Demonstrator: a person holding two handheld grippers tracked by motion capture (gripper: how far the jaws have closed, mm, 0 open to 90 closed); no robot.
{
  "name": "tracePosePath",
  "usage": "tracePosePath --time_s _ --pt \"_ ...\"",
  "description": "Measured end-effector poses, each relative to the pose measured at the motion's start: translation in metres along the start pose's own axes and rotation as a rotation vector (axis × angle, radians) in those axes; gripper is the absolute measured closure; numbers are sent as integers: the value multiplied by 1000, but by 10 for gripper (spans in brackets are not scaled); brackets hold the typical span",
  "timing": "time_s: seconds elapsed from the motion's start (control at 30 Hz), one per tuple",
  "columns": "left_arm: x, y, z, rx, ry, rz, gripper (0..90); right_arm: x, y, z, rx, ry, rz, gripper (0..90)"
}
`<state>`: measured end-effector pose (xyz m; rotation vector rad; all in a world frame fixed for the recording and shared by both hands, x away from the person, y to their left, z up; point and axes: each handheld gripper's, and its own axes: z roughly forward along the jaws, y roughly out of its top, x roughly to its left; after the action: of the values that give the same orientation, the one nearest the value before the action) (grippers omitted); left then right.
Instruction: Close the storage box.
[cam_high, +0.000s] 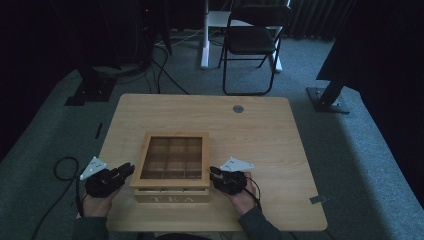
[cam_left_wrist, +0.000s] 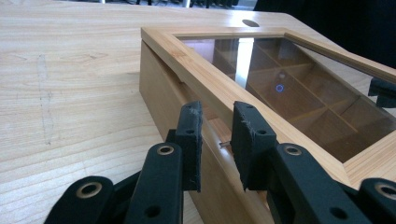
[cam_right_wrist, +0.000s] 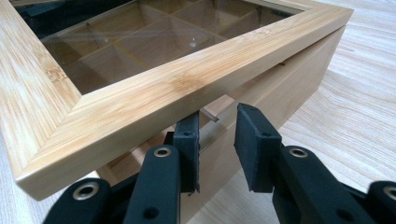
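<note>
A bamboo tea box (cam_high: 172, 135) with a glass lid and "TEA" on its front stands near the table's front edge. Through the glass I see empty wooden compartments. My left gripper (cam_high: 128, 170) is at the box's left side and my right gripper (cam_high: 214, 173) at its right side. In the left gripper view the left gripper (cam_left_wrist: 217, 122) is open, its jaws against the box wall (cam_left_wrist: 161, 88) just under the lid. In the right gripper view the right gripper (cam_right_wrist: 217, 125) is open; the lid frame (cam_right_wrist: 154, 95) is lifted slightly off the base, and one jaw reaches under its edge.
The wooden table (cam_high: 260, 135) has a round grey grommet (cam_high: 238, 108) at the back. A black folding chair (cam_high: 252, 40) and stand bases sit on the carpet beyond. A black cable (cam_high: 62, 170) loops on the floor at the left.
</note>
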<state>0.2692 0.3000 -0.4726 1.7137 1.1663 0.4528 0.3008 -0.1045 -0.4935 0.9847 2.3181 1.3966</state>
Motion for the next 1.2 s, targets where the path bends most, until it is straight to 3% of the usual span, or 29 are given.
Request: tracePosePath --time_s 0.33,0.93,1.2 --pt "0 -7 4 50 16 -7 727 1 -3 -4 -2 -4 -2 703" --pt "-4 -11 2 63 36 6 727 5 -7 -8 14 -32 -36 699" --pt "-3 -13 4 73 34 1 728 4 -11 -6 29 -40 -26 701"
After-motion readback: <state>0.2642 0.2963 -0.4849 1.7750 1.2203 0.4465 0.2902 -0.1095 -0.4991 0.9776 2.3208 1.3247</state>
